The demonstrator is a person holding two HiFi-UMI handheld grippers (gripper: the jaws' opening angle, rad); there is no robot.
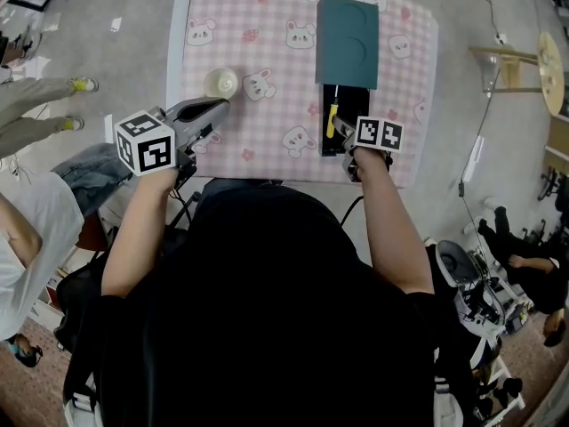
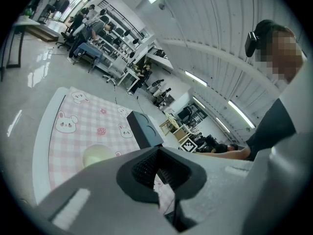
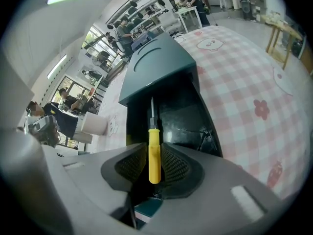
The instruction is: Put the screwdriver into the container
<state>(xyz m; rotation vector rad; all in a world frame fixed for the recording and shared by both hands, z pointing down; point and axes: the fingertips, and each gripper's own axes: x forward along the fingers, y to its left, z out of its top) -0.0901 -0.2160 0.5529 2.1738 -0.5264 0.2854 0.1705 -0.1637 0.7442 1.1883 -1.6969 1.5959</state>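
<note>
The yellow-handled screwdriver (image 3: pixel 153 141) is being clamped by its handle between the jaws of the right gripper (image 3: pixel 154 166), the pads being pressed to either side of it; the shaft is being pointed forward, into the open end of the dark container (image 3: pixel 209 124); the tip is being aimed towards the teal lid (image 3: pixel 156 67) that is covering the far half. The placing step appears to be in hand; a short lowering and then a parting of the jaws is what is being called for next. The container's left wall is being hugged closely, so more room is being left on the right; the lid's edge is the thing to be cleared. The left gripper (image 2: pixel 157 173) is being held with jaws closed on nothing, well apart over the checked table (image 1: pixel 267 43), near a pale dome (image 1: pixel 221 82).
</note>
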